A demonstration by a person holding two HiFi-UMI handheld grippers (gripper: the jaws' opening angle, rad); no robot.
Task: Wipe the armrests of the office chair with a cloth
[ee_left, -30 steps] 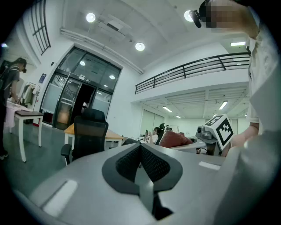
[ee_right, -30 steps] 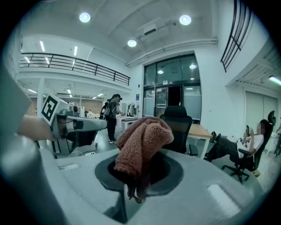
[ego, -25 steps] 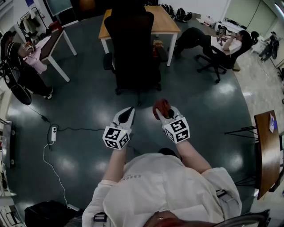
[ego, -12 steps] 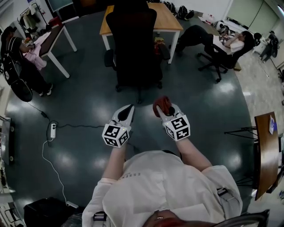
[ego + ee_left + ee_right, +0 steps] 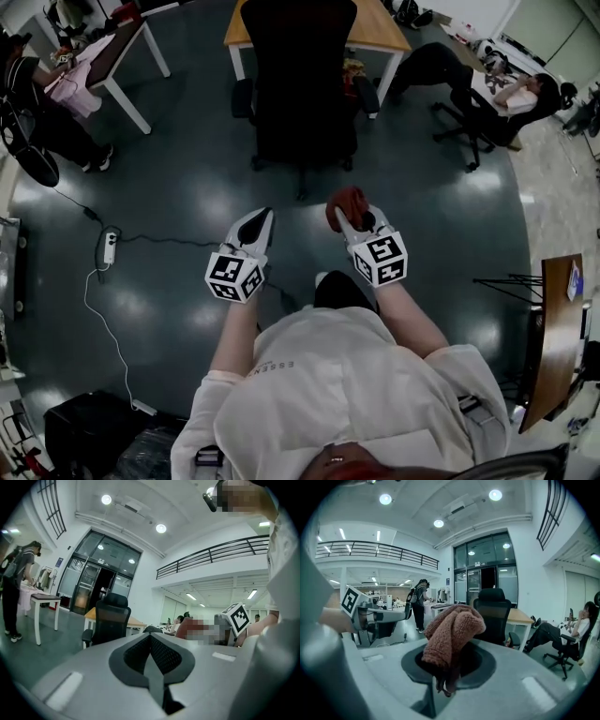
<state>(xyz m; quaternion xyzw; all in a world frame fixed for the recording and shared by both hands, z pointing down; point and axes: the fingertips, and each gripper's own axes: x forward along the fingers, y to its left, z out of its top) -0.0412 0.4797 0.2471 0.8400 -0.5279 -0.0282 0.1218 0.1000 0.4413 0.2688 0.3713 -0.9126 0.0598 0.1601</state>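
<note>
A black office chair (image 5: 298, 80) stands ahead of me, its back toward me, with an armrest on the left (image 5: 243, 97) and one on the right (image 5: 366, 94). It also shows in the left gripper view (image 5: 108, 623) and the right gripper view (image 5: 496, 618). My right gripper (image 5: 349, 210) is shut on a reddish-brown cloth (image 5: 345, 202), which bunches up between its jaws (image 5: 452, 632). My left gripper (image 5: 259, 223) is shut with nothing in it (image 5: 151, 653). Both are held over the floor, well short of the chair.
A wooden desk (image 5: 384, 26) stands behind the chair. A seated person (image 5: 473, 80) is at the back right, another person (image 5: 37, 94) stands by a white table (image 5: 122, 52) at the left. A power strip and cable (image 5: 108, 248) lie on the floor left.
The chair has come nearer in the head view as I stepped forward. Both grippers keep their pose, the cloth still in the right one.
</note>
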